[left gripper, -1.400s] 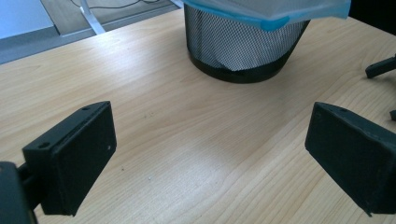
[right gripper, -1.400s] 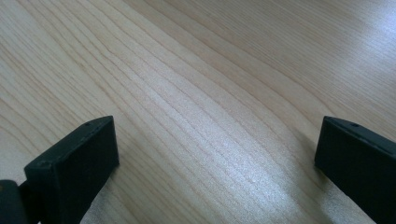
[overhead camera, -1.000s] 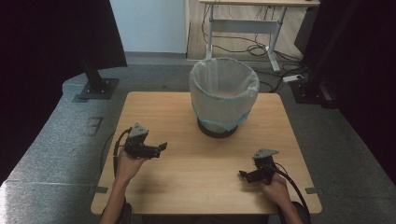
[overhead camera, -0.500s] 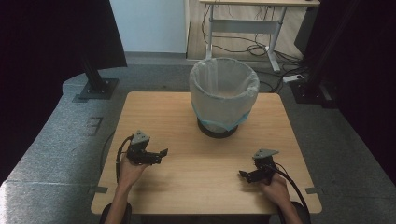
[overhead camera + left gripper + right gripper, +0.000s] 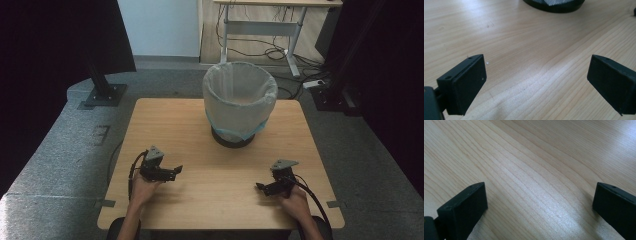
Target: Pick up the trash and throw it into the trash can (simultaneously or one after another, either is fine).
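High view, left to right: the left claw (image 5: 176, 171), a black two-jaw tool topped by a grey three-cornered plate, rests low over the near left part of the pale wooden bench (image 5: 165, 120), held in the person's left hand (image 5: 142, 187); its jaws point toward the middle of the bench. Centre rear: a round bin lined with a translucent white bag (image 5: 240, 102) stands upright on a dark circular base, well apart from both claws. Right: the right claw (image 5: 260, 186), of the same build, lies low over the near right part of the bench in the person's right hand (image 5: 295, 205), jaws pointing toward the left claw. A black cable trails from each tool toward the near edge.

Left gripper view: the left claw (image 5: 535, 82) is released, its two black jaws set wide apart with bare wood grain between them; the dark base of the bin (image 5: 554, 5) shows at the top edge.

Right gripper view: the right claw (image 5: 539, 205) is likewise released, jaws wide apart over bare wood, grasping nothing
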Available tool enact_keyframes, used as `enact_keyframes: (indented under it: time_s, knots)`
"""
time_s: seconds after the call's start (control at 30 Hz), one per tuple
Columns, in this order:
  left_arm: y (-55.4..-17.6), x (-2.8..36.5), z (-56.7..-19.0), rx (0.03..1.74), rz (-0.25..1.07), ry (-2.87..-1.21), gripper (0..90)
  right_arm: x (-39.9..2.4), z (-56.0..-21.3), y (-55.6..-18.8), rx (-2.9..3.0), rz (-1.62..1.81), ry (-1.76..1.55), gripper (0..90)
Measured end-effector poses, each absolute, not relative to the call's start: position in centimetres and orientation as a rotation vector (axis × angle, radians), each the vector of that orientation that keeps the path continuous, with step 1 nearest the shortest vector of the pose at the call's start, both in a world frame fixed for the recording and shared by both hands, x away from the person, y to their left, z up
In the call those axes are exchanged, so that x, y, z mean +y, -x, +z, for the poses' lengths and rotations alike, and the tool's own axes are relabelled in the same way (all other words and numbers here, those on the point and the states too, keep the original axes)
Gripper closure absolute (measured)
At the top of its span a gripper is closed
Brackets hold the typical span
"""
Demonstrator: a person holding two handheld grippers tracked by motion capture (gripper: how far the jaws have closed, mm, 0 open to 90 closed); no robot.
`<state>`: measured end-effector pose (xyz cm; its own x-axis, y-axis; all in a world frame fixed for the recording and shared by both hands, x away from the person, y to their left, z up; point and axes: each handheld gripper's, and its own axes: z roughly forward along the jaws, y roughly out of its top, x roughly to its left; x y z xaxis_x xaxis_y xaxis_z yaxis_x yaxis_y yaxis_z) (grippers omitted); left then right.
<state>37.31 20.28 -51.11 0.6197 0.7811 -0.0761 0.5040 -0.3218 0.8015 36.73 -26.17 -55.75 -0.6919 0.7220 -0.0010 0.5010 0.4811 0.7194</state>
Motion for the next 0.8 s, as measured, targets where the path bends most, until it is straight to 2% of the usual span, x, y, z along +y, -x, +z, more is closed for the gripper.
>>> enact_keyframes:
  time_s: [0.4, 0.8]
  knots:
    - [-37.4, 19.5, -53.0, 1.019, 0.383, -2.071, 2.2, -26.2, -55.7, -36.7, 2.427, 1.030, -1.035, 0.0]
    - [-37.5, 17.7, -54.7, 0.996, 0.355, -2.216, 2.2, -26.2, -55.7, -36.7, 2.427, 1.030, -1.035, 0.0]
